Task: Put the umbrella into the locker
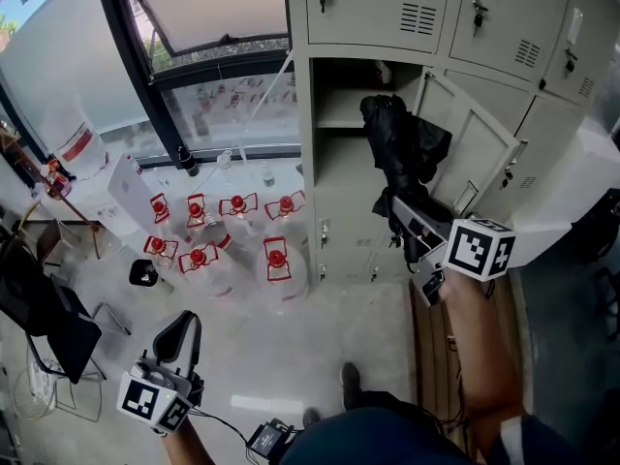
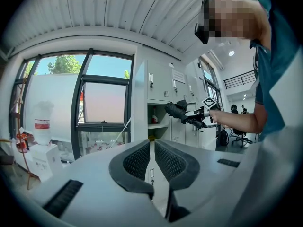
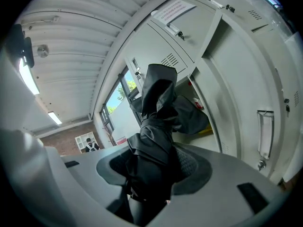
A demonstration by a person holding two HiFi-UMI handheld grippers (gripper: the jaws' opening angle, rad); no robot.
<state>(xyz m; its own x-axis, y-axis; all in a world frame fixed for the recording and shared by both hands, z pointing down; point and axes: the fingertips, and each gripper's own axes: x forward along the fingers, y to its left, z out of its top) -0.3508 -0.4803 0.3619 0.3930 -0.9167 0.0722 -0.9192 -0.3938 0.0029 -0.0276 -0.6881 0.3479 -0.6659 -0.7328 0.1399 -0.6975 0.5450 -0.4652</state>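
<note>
A folded black umbrella point(image 1: 402, 148) is clamped in my right gripper point(image 1: 402, 213), which is shut on its lower part. The umbrella's top stands just in front of the open locker compartment point(image 1: 339, 100), beside the swung-out locker door point(image 1: 480, 134). In the right gripper view the umbrella point(image 3: 158, 126) rises between the jaws of the right gripper point(image 3: 151, 174), with the compartment's shelf behind it. My left gripper point(image 1: 181, 335) hangs low at the bottom left, shut and holding nothing. Its own view shows the left gripper point(image 2: 152, 162) with pads together, and the umbrella point(image 2: 180, 111) far off.
Several large water bottles with red caps point(image 1: 218, 235) stand on the floor left of the lockers. A water dispenser point(image 1: 73, 148) and a black chair point(image 1: 39, 318) are at the far left. A small red and yellow item point(image 3: 202, 109) lies inside the compartment.
</note>
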